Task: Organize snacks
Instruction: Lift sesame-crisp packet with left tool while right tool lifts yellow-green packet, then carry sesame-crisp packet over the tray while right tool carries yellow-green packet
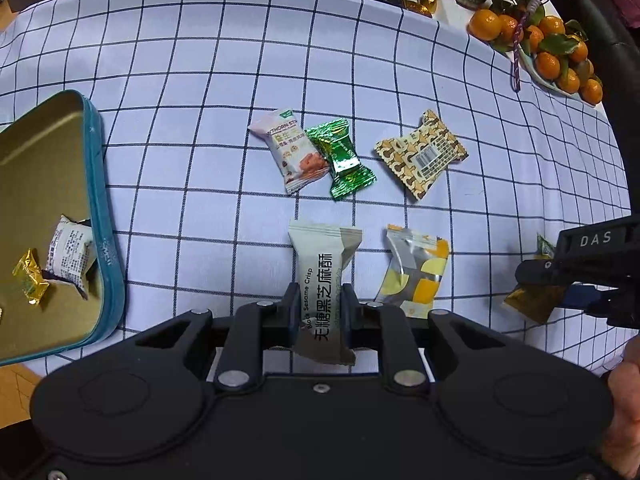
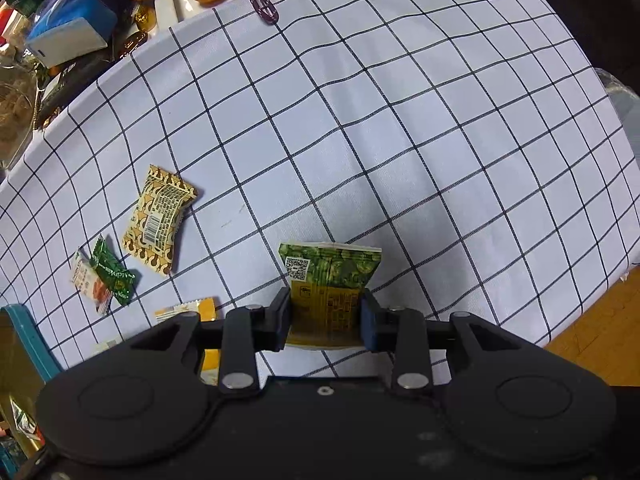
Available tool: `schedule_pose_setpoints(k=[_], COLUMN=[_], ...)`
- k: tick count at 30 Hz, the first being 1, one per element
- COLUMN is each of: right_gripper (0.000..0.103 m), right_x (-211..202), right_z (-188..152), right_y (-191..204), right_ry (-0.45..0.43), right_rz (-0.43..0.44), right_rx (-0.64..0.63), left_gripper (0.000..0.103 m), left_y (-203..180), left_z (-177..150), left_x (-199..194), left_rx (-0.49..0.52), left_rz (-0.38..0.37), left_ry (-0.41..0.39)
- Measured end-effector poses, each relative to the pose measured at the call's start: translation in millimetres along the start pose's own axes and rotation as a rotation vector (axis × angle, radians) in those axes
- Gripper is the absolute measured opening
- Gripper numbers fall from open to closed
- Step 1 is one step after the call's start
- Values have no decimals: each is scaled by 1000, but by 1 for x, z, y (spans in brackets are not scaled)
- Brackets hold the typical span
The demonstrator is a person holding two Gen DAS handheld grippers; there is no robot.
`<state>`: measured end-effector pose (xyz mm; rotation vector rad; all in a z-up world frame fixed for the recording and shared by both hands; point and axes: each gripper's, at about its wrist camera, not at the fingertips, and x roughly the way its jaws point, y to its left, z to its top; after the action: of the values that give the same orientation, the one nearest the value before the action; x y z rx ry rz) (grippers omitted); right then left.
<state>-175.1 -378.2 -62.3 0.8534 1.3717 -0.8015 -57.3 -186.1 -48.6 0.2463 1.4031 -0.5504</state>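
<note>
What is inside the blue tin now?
Inside the blue tin: a white-wrapped snack and a gold-wrapped candy. The frame edge cuts off the tin's left part.

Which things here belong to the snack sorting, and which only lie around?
Job:
- black sesame crisp in left tool
- green-yellow packet in right tool
- tin
- green candy
- brown patterned packet

Lying about:
- tangerines
- tissue pack
</note>
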Motion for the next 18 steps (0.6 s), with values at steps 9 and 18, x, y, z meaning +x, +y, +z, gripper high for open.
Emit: schedule_pose_setpoints(k=[9, 18], right_gripper=[36, 36], right_x=[-11, -18], right_z=[-12, -25], right_y=[1, 31], right_ry=[38, 76], right_rz=[-8, 16], right_rx=[25, 24], left_gripper=[26, 26], left_y=[30, 87], left_z=[-5, 0], left_x=[-20, -53], left_rx=[-68, -194], left_rz=[22, 97], left_ry=[-28, -121])
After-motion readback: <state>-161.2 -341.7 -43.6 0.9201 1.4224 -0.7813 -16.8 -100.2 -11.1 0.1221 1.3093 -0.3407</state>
